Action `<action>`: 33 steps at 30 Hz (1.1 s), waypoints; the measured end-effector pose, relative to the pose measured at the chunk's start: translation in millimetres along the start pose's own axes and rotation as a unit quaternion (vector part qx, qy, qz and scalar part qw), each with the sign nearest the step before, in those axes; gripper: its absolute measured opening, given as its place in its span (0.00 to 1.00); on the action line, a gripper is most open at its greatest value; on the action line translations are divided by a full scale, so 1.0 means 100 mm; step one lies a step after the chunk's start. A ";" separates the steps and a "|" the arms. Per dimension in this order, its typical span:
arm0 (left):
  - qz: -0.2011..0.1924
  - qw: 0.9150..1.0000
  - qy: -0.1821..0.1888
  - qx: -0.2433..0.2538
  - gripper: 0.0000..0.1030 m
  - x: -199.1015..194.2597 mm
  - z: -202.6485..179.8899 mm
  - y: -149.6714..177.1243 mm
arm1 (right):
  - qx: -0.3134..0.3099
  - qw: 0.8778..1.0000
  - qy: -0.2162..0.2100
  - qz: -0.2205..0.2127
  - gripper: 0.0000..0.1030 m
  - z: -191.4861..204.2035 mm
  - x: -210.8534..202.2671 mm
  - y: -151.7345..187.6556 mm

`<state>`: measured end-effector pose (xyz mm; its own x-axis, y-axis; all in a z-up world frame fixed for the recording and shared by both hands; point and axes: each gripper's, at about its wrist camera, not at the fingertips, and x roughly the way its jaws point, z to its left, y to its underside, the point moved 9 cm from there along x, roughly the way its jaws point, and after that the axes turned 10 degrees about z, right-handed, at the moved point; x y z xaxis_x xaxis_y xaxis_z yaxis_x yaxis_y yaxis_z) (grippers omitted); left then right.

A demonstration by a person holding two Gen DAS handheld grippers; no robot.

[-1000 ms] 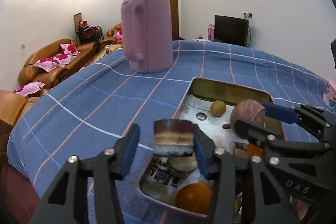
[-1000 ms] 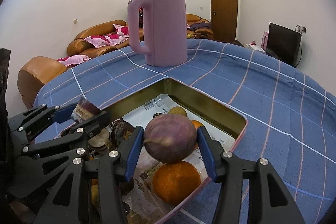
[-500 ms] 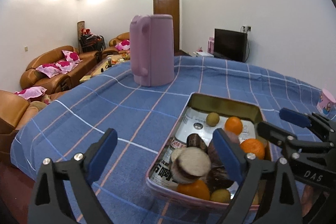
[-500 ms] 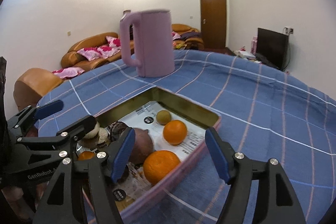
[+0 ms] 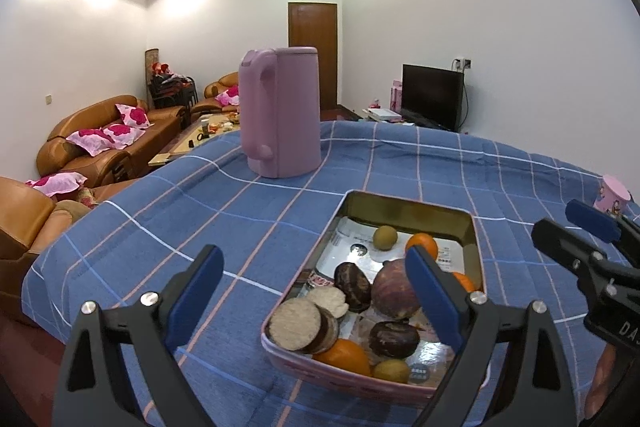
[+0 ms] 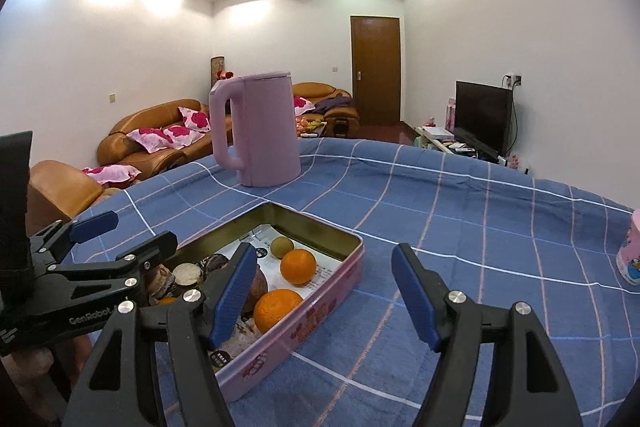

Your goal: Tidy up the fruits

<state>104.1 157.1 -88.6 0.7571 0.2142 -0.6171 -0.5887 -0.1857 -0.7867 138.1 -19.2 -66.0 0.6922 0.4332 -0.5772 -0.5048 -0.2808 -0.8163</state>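
Left gripper: jaws spread wide, nothing between the pads; hangs over the near left corner of the tin.
Right gripper: jaws apart, empty; sits over the tin's near right edge and the cloth beside it.
Tin: pink, gold inside, paper-lined; on the blue checked tablecloth, toward the table's near edge.
Fruit in tin: purple round fruit mid-tin; two oranges on the right side, one more at the near edge; small greenish fruit toward the far end; dark round pieces and pale cut slices at the near left corner.
Kettle: pink, upright, beyond the tin, well apart.
Cup: pink, at the table's right edge.
Step, as judged: both tools clear of the tin, everything loaded; task looks near done or between picks.
Next move, as judged: no loose fruit shows on the cloth; if any lies out of view, reach with an open gripper, else withdraw.
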 end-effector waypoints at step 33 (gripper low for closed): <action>-0.020 1.000 0.000 0.019 1.00 -0.24 -0.20 -0.04 | 0.026 0.999 0.013 -0.026 0.71 -0.23 -0.32 0.03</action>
<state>94.2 133.2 -70.5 0.7802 0.2200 -0.5855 -0.5685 -0.1410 -0.8105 126.7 -53.7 -50.5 0.7313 0.4238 -0.5343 -0.4927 -0.2134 -0.8436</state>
